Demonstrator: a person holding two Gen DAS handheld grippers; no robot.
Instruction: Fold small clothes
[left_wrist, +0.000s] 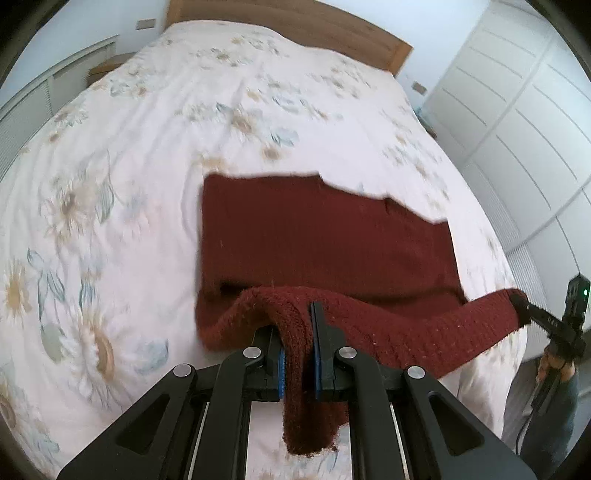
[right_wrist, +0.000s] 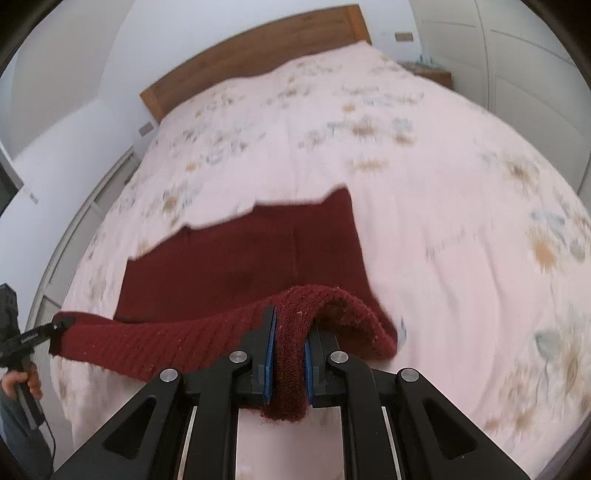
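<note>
A dark red knitted garment (left_wrist: 314, 236) lies flat on the flowered bedspread (left_wrist: 147, 147), with its near edge raised off the bed. My left gripper (left_wrist: 295, 332) is shut on the left end of that edge, and a bunch of knit hangs down between its blue pads. In the right wrist view the same garment (right_wrist: 240, 251) shows, and my right gripper (right_wrist: 290, 325) is shut on the right end of the edge. The raised strip stretches between the two grippers. Each view catches the other one at its side: the right gripper (left_wrist: 522, 306) and the left gripper (right_wrist: 55, 326).
The bedspread (right_wrist: 443, 184) runs back to a wooden headboard (left_wrist: 295, 18). White wardrobe doors (left_wrist: 517, 110) stand to the right of the bed, and a small nightstand (left_wrist: 107, 68) to the left. A person's hand (right_wrist: 18, 380) grips the left tool's handle.
</note>
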